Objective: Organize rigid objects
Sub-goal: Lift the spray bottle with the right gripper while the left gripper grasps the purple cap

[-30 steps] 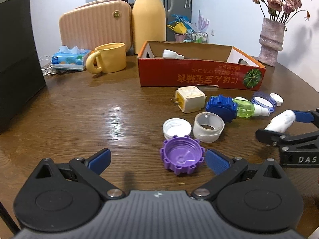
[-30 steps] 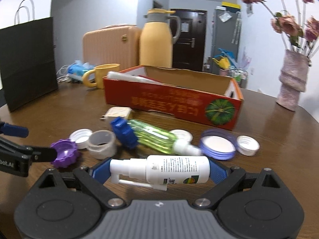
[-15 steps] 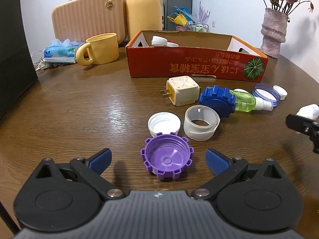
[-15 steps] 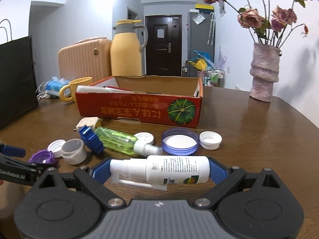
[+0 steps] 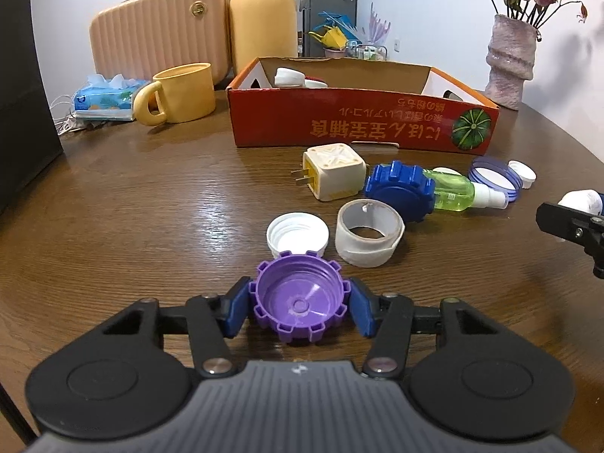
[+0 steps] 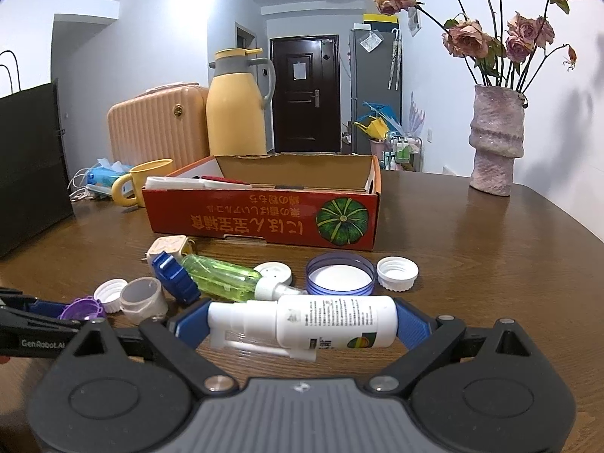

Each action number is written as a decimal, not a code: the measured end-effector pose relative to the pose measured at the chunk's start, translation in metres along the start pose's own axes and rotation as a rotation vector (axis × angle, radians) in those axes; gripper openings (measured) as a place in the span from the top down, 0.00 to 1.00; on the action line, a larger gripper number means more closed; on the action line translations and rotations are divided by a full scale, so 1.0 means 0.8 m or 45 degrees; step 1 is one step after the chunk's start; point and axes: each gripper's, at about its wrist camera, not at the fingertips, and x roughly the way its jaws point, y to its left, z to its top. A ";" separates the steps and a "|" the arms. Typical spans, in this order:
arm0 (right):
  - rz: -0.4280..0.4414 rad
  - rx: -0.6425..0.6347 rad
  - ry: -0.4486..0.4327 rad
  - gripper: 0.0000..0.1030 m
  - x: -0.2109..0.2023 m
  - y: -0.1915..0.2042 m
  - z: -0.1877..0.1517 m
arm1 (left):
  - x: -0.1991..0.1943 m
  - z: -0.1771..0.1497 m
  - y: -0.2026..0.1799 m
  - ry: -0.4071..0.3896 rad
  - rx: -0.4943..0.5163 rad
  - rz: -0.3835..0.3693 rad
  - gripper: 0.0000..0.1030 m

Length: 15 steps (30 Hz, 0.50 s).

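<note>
A purple toothed cap (image 5: 300, 300) lies open side up on the wooden table, and my left gripper (image 5: 300, 307) is closing on it, both blue pads against its sides. The right wrist view shows the same cap (image 6: 81, 308) at the far left. My right gripper (image 6: 302, 324) is shut on a white spray bottle (image 6: 302, 319), held crosswise above the table. The red cardboard box (image 5: 362, 128) stands beyond the loose items and holds a few white things.
Between me and the box lie a white cap (image 5: 297, 232), a white ring (image 5: 369, 238), a cream plug adapter (image 5: 332, 175), a blue toothed cap (image 5: 400, 190), a green spray bottle (image 5: 453, 190) and a clear blue lid (image 6: 339, 273). A yellow mug (image 5: 181, 92) and a vase (image 6: 494, 139) stand farther back.
My left gripper moved forward and down around the purple cap and its jaws closed onto it. My right gripper swung right with the white spray bottle.
</note>
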 end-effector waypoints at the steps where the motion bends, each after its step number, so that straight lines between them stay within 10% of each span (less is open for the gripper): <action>1: 0.002 0.000 -0.001 0.05 -0.001 0.001 0.000 | -0.001 0.001 0.001 -0.005 -0.004 0.000 0.47; 15: 0.014 -0.013 -0.073 0.05 -0.006 0.019 0.033 | -0.033 0.044 0.015 -0.156 -0.016 0.010 0.47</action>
